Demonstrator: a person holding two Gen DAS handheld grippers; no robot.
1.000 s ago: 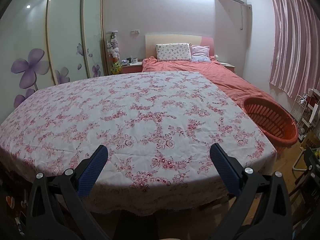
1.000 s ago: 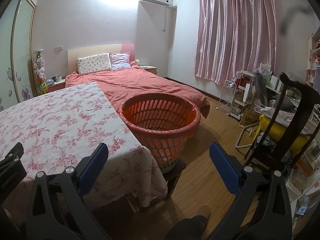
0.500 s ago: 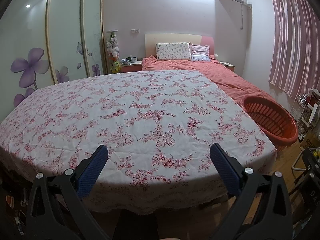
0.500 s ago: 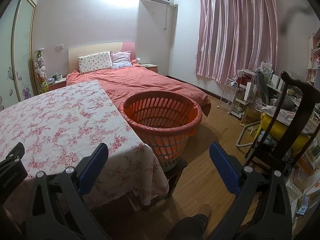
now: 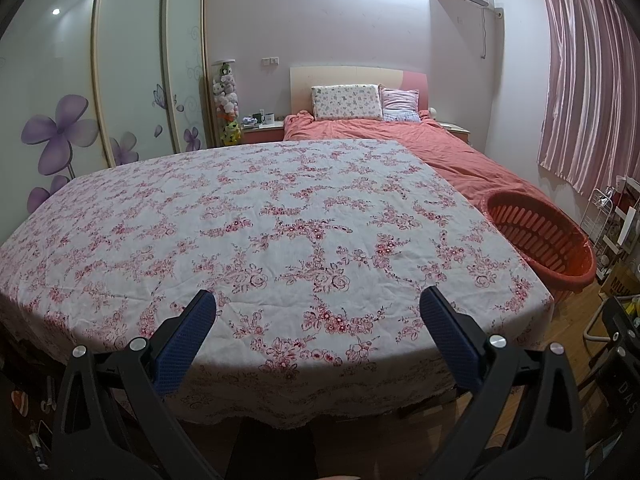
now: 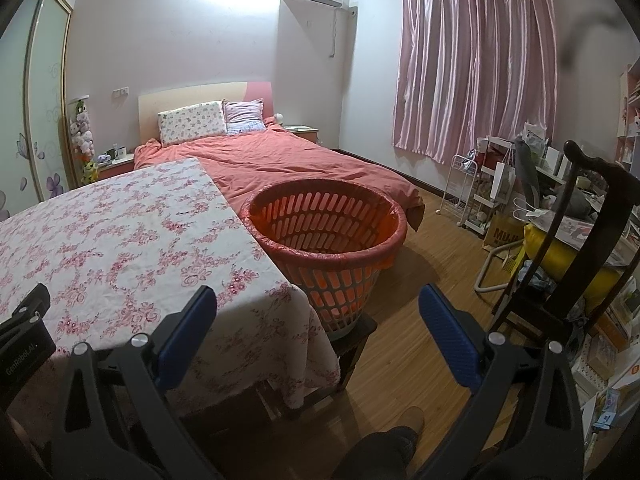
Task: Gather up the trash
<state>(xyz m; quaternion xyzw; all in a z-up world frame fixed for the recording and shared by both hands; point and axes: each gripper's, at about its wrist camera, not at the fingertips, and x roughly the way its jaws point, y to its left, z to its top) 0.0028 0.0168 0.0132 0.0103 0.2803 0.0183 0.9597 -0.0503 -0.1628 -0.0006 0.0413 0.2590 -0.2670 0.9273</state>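
Floral tablecloth (image 5: 280, 220) lies bare of any visible trash, the lined orange basket (image 6: 326, 232) standing just beside its corner, so both the left gripper (image 5: 318, 308) and right gripper (image 6: 318, 308), spread wide and empty, should probably scan elsewhere first.

I see matt, creased floral cloth covering the table (image 5: 280, 216). At two o'clock my right view shows a slotted orange plastic basket (image 6: 326, 236) lined with thin glossy film; beyond, satiny pink curtains (image 6: 476, 60) and smooth wooden floor (image 6: 424, 276).
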